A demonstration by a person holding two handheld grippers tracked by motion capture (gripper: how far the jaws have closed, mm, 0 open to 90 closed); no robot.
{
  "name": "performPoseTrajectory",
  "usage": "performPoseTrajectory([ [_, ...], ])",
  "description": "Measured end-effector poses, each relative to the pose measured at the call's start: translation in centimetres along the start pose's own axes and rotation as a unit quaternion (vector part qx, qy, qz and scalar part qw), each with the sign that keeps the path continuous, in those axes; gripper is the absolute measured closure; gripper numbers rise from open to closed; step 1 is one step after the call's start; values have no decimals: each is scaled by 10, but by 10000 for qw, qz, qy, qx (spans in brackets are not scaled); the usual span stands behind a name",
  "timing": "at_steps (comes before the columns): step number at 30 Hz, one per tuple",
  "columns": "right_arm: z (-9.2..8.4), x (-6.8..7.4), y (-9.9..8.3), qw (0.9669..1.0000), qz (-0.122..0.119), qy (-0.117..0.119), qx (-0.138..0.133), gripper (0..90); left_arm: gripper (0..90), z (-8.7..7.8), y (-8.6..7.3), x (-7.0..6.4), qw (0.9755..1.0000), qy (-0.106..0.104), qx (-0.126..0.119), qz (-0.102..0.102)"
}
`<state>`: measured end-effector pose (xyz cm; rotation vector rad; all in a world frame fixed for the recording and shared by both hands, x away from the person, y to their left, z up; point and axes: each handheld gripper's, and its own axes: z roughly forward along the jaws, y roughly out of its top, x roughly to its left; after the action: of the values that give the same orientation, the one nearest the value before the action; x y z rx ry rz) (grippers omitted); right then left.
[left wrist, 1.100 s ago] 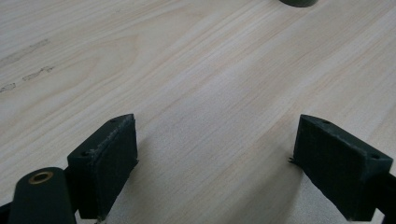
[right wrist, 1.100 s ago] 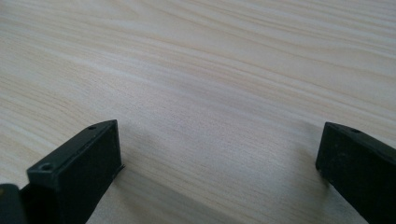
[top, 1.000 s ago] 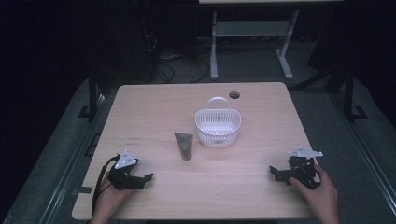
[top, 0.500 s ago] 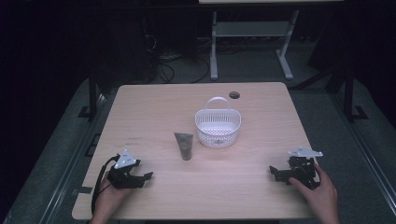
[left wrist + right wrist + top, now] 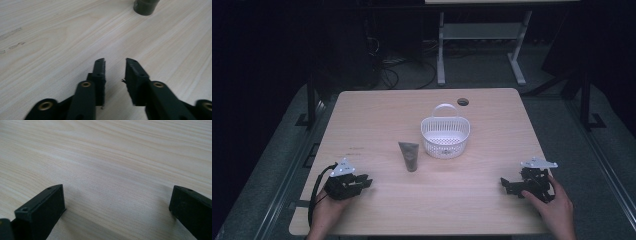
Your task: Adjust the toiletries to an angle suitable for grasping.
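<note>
Near the front edge of the table (image 5: 377, 107), toward its left corner: the left gripper (image 5: 362, 183), held in a hand (image 5: 324, 214), resting low on the wood. Jaws narrowed to a small gap, having just been closing, with nothing between them, only bare wood grain in the left gripper view. Near the front right corner: the right gripper (image 5: 506, 185), in the other hand (image 5: 554, 207), jaws spread wide and empty, flat over the pale boards in the right gripper view.

Further in, around the middle of the table: a dark grey tube (image 5: 409, 156), lying flat, wide end toward the far edge, cap end toward the front. Well apart from both grippers. Just beside it, on its right and a little further back: a white basket (image 5: 445, 136) with perforated walls and its handle toward the far edge, not touching the tube. Close to the far edge: a small round cable hole (image 5: 463, 102).

Surface: light wood with fine grain, a few faint marks near the left side. Behind the table: dark room, grey floor, black cables (image 5: 392, 65), the white legs of a stand (image 5: 441, 47).
</note>
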<state>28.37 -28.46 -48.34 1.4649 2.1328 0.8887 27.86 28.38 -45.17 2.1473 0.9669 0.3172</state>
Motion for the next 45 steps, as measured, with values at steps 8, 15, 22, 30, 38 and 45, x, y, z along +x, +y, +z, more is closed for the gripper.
performPoseTrajectory([
  [8,0,0,0,10000,-2,0,1,0,895,-6,7,0,9999,-116,50,-56],
  [15,0,0,0,10000,-1,1,1,0,895,-11,18,-2,9997,-239,3,-29],
  [22,0,0,0,10000,-1,0,1,0,896,-15,30,-5,9992,-398,-103,-3],
  [30,0,0,0,10000,-1,1,0,0,896,-15,46,-11,9985,-491,-192,128],
  [38,0,0,0,10000,-2,-1,2,0,896,-16,61,-14,9977,-567,-271,236],
  [45,0,0,0,10000,2,1,1,0,896,-17,74,-17,9970,-619,-333,325],
])
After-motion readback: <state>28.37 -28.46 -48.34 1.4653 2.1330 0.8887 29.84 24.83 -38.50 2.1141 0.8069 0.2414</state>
